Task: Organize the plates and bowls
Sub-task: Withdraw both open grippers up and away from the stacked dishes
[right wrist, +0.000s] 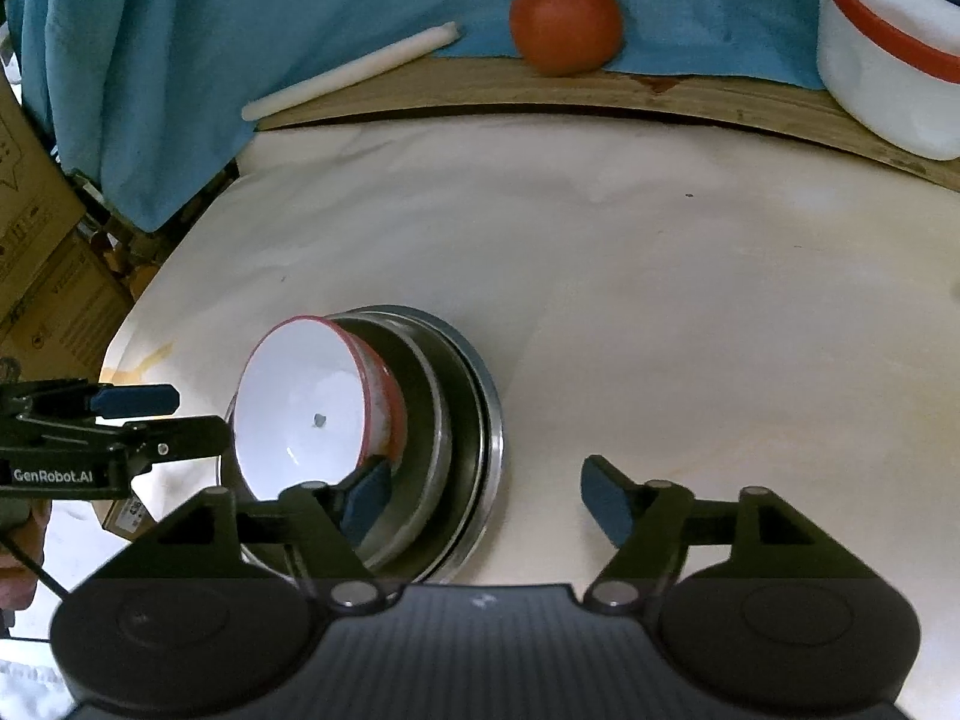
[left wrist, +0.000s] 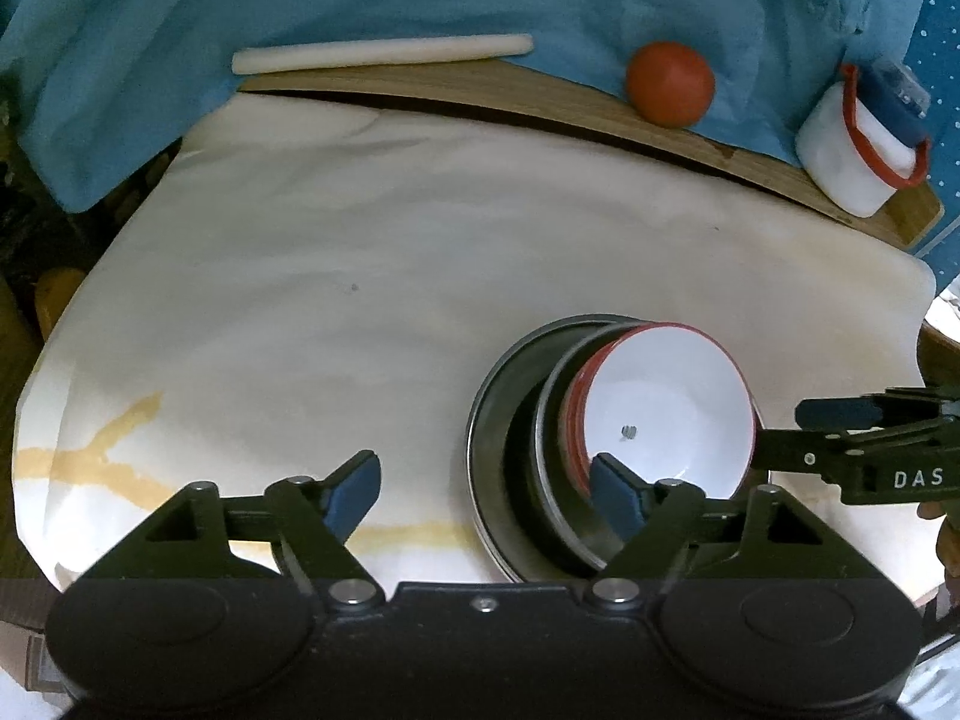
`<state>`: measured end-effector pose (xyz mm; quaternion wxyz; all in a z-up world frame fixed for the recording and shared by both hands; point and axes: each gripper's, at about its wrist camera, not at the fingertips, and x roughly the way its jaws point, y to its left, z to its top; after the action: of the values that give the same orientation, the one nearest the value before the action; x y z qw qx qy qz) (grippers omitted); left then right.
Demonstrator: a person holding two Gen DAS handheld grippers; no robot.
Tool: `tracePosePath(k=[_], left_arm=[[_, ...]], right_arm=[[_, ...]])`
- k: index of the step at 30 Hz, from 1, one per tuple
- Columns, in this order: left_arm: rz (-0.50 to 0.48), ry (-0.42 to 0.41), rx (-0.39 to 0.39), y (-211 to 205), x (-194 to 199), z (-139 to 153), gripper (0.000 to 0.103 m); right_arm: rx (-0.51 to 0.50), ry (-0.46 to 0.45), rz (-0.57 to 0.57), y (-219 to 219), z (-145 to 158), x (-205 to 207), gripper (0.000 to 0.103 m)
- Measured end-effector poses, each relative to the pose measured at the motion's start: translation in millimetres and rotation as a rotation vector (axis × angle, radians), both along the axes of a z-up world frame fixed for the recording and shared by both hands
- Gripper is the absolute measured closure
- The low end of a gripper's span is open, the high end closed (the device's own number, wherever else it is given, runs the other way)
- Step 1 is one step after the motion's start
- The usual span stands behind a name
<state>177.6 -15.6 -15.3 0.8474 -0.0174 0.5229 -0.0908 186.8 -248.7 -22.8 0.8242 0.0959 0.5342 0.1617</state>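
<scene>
2 grippers flank the white bowl (left wrist: 666, 414), nested atop the steel plates (left wrist: 510, 450): left gripper (left wrist: 486, 495) and right gripper (right wrist: 486, 501) gape empty, about equally near.

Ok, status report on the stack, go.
Left tongs open, right tongs open, both empty. Red-rimmed white bowl nested in steel plates, leaning. Paper-covered table around stack free.

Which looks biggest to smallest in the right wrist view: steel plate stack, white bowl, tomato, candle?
1. steel plate stack
2. white bowl
3. tomato
4. candle: longer than the tomato but thin

Tomato and candle sit farther back, so true sizes are unsure.
</scene>
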Motion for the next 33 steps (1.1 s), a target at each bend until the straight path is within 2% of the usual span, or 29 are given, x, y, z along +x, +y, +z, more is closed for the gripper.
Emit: tracePosePath(k=[3,5,18,26,33], left_arm=[[0.012,-0.004,0.005,-1.1,-1.2,0.2,0.02],[0.024,-0.008,0.01,-1.1,-2.1,0.4,0.015],[0.105,-0.031,0.019,1.0,-9.7,4.4,0.007],[0.155,-0.086,0.01,-0.3,-16.8,9.7,0.003],[0.197,-0.138,0.003,-1.6,-26.6,14.2,0.001]], right_arm=[[0.002,-0.008,-0.004,-2.8,-0.1,-1.9,0.019],[0.005,-0.012,-0.003,-4.1,-0.1,-2.9,0.017],[-0.003,-0.066,0.002,-10.3,2.3,-6.8,0.006],[-0.008,-0.124,0.015,-14.9,7.4,-9.8,0.001],[0.011,-0.181,0.043,-12.3,15.1,-13.2,0.0]])
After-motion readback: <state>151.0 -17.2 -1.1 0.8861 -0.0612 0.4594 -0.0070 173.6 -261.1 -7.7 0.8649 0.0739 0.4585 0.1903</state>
